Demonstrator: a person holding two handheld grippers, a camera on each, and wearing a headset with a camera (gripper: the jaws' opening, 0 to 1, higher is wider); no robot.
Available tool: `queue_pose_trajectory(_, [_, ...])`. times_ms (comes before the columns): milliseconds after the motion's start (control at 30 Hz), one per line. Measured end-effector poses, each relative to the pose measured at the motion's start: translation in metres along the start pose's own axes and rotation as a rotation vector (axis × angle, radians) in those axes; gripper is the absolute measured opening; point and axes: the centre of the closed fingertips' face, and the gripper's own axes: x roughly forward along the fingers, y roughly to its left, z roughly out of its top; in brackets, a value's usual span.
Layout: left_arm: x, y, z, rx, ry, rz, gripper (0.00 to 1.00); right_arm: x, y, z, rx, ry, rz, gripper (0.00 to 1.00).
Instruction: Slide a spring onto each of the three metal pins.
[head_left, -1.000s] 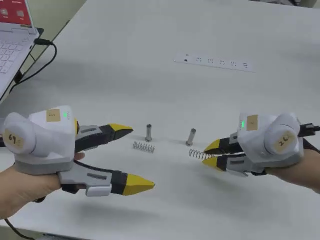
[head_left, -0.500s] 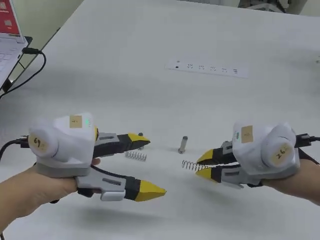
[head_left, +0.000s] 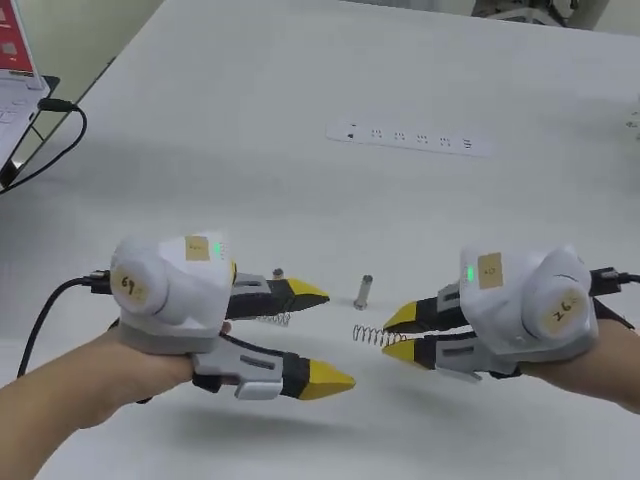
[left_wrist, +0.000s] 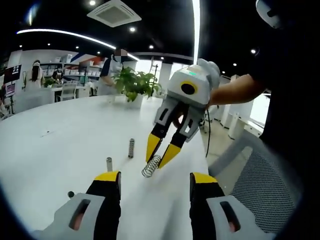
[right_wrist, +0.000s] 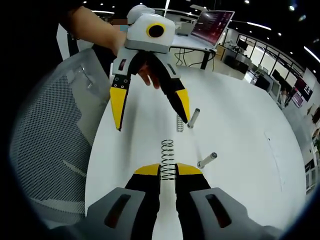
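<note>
Pushed forward past first pin (head_left: 278, 272) since a second ago, left tongs (head_left: 338, 338) wide open, empty, by loose spring (head_left: 272, 319) lying on worktop (head_left: 300, 150); right tongs (head_left: 390, 335) clamped on end of held spring (head_left: 368, 335), coil near other pin (head_left: 364, 291), so threading judged next, nothing sleeved yet.
</note>
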Motion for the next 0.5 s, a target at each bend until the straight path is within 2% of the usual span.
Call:
queue_pose_trajectory(167, [0.008,0.001,0.001,0.009,-0.002,-0.004,0.37,-0.002,0.002,0.006,-0.015,-0.014,0.004,0.08])
queue_pose_trajectory(500, [0.016,0.005,0.002,0.006,-0.011,0.006,0.24,-0.004,0.005,0.009,-0.033,-0.019,0.013,0.08])
